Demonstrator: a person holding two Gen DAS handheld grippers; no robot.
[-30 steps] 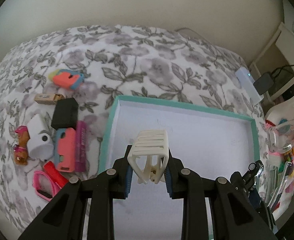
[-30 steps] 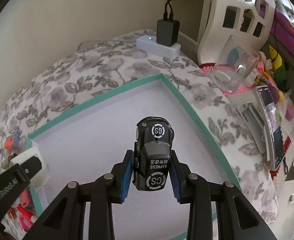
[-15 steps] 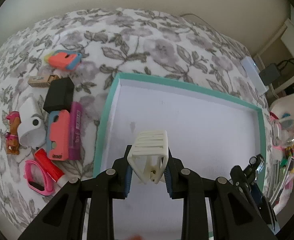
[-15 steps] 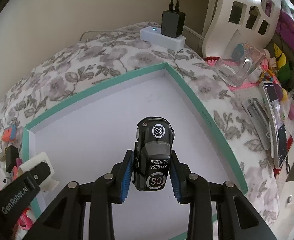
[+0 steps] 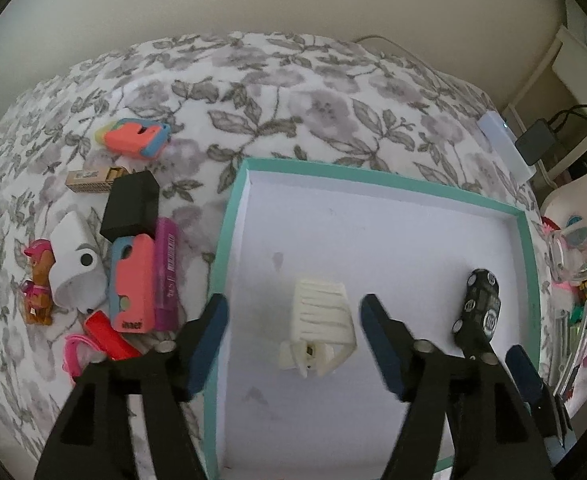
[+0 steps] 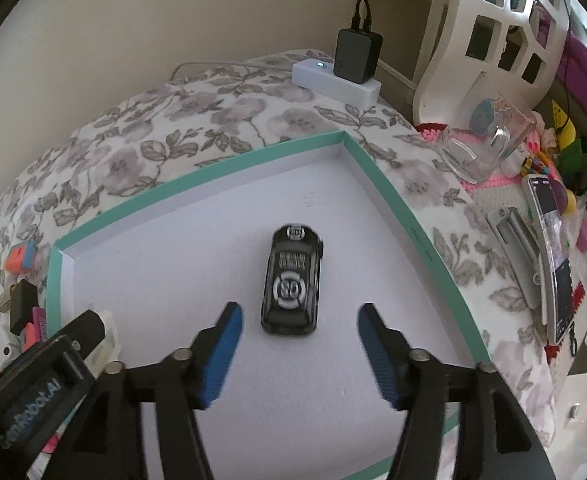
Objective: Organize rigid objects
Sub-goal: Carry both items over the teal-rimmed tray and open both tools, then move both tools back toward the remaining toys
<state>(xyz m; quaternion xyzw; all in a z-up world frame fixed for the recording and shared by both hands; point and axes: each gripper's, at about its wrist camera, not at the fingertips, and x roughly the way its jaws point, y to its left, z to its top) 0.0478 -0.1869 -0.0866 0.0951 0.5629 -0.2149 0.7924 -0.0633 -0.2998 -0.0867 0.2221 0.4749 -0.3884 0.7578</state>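
Both grippers — left [image 5: 293, 334], right [image 6: 297, 344] — previously clamped, are now opening; hair clip [image 5: 320, 322] and toy car [image 6: 292, 280] lie released in the tray [image 5: 229, 216].

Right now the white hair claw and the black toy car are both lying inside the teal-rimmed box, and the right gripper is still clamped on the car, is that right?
Not quite. The white hair claw and the black toy car do lie inside the teal-rimmed box, but the right gripper is not clamped on the car. The right wrist view shows its fingers opening, spread well clear of the car, which sits free on the box floor.
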